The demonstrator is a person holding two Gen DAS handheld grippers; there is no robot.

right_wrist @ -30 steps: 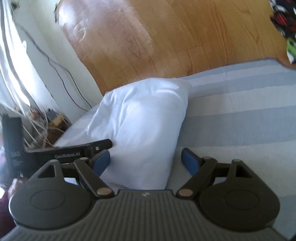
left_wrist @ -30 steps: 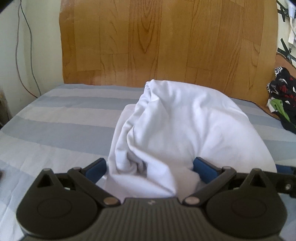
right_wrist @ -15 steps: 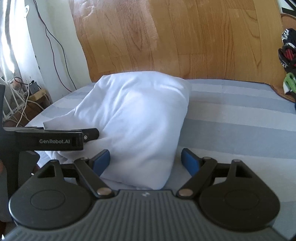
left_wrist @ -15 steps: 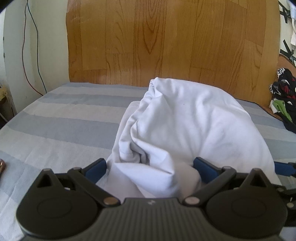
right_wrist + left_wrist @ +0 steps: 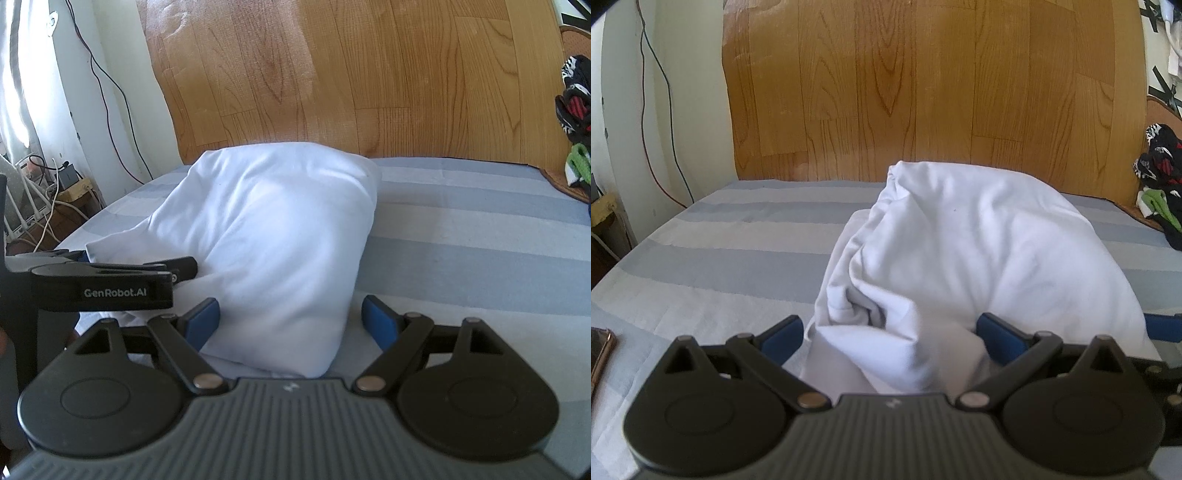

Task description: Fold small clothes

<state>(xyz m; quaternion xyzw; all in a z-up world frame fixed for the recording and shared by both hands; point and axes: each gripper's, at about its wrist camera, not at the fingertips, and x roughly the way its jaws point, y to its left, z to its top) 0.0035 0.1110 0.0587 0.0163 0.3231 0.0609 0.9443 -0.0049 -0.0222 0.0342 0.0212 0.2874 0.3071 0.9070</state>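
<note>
A white garment [image 5: 979, 251] lies bunched in a puffy mound on the blue-striped bed [image 5: 720, 266]. My left gripper [image 5: 890, 332] is open, its blue pads wide apart on either side of the garment's near left folds. My right gripper [image 5: 291, 317] is open too, with the garment's near right end [image 5: 280, 258] between its pads. The left gripper's black body [image 5: 110, 284] shows at the left of the right wrist view. A blue pad of the right gripper [image 5: 1163, 326] peeks past the cloth at the right of the left wrist view.
A wooden headboard [image 5: 923, 92] stands behind the bed. A pile of dark, red and green clothes [image 5: 1160, 184] sits at the far right. A phone [image 5: 600, 354] lies at the left edge. Cables and a power strip [image 5: 55, 184] lie on the floor to the left.
The right gripper has swung from a tilted view to level and closer to the garment. The left gripper has shifted slightly. The garment has settled lower, and both grippers stay open.
</note>
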